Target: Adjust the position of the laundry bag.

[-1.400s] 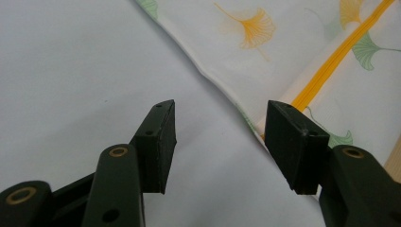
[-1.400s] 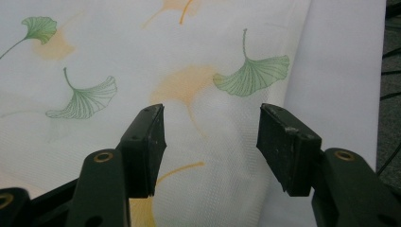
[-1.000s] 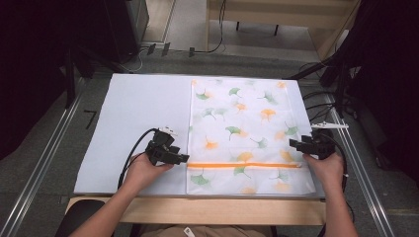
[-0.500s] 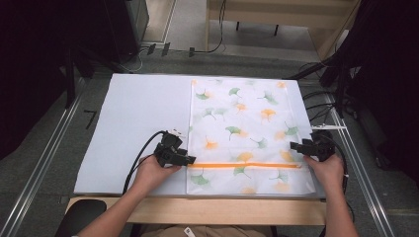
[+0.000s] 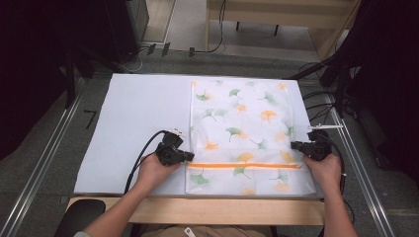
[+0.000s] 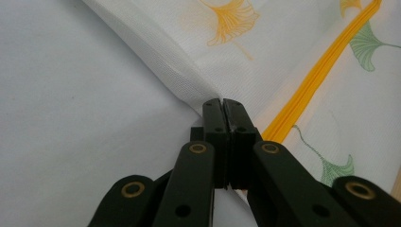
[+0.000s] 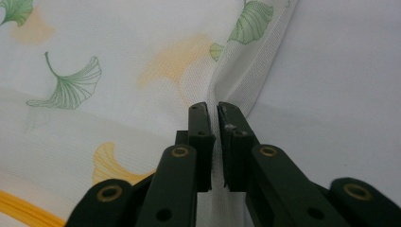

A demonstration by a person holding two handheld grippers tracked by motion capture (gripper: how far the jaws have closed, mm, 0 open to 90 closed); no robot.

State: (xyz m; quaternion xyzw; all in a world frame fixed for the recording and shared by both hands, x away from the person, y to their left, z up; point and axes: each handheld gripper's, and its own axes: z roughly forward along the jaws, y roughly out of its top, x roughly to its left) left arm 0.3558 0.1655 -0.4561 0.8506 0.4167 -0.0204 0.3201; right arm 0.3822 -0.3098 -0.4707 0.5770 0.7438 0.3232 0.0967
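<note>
White table cover (image 5: 133, 113) carries the mesh bag (image 5: 244, 123), long axis running away from the person. Left gripper (image 5: 190, 156) and right gripper (image 5: 295, 145), jaws just closed, pinch its opposite side edges above the orange zipper (image 5: 244, 166).

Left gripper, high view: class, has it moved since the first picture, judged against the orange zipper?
Yes. The left gripper moved down the view toward the orange zipper, its jaws closing on the mesh bag's left edge.
</note>
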